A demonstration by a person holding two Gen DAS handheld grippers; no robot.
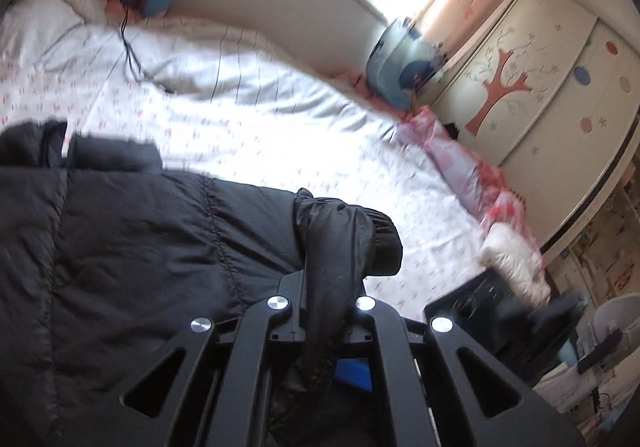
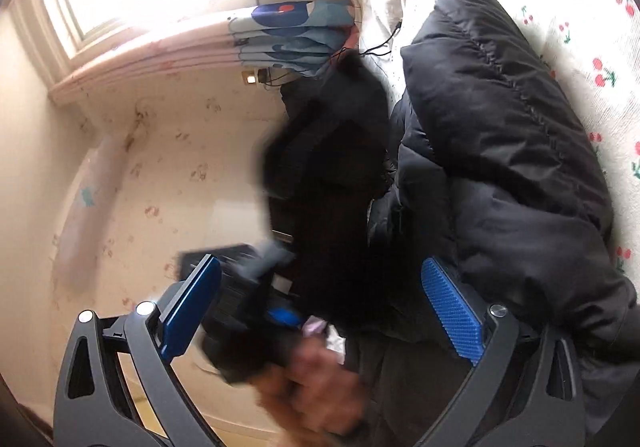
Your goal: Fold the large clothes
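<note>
Nearest in the left wrist view, the left gripper (image 1: 326,287) has its fingers pressed together on a dark strip of the black puffer jacket (image 1: 132,247). It looks like a sleeve cuff or a hem corner, and which of the two I cannot tell. The pinch on an edge rather than on the padded bulk seems chosen so that one layer can be carried over the rest. Just beyond the fingertips and off to their left, the quilted body of the jacket lies on the bed sheet (image 1: 280,135), printed with small red motifs. Farther ahead a blue patterned pillow (image 1: 400,75) rests against the headboard (image 1: 280,19), and a wardrobe with a tree painted on it (image 1: 512,95) stands to the far right.

In the right wrist view, the right gripper (image 2: 320,303) has its blue pads (image 2: 452,311) spread wide with nothing clamped, so it looks free to take a second hold. Close before it is a blurred hand (image 2: 316,379). The jacket bulges just beside the right-hand pad, over the cherry-print sheet.
</note>
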